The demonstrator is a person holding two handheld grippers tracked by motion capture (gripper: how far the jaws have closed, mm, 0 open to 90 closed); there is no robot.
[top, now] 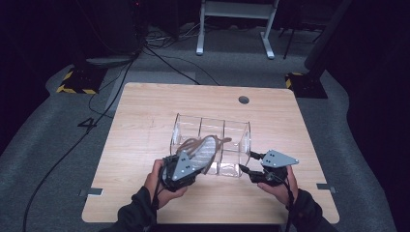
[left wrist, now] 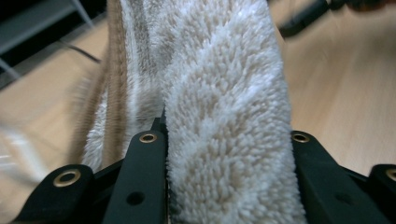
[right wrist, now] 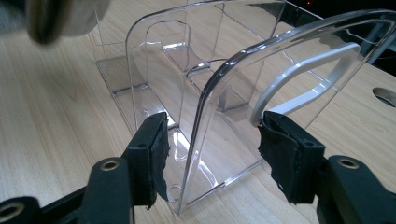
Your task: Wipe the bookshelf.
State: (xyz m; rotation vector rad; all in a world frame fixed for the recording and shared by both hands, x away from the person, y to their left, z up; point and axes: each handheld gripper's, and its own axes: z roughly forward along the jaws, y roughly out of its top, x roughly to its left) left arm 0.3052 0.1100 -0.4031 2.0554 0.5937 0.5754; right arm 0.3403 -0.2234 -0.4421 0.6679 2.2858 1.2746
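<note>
We are gripping the fleecy slipper (left wrist: 224,121) between the left gripper's (top: 181,169) jaws, holding it over the clear organizer (top: 241,133) to lower it in. Our right gripper (right wrist: 210,149) is straddling the organizer's end wall, jaws wide, steadying it.

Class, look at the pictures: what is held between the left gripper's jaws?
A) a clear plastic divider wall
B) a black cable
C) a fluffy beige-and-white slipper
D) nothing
C: in the left gripper view the jaws of the left gripper press on both sides of the fluffy slipper.
</note>
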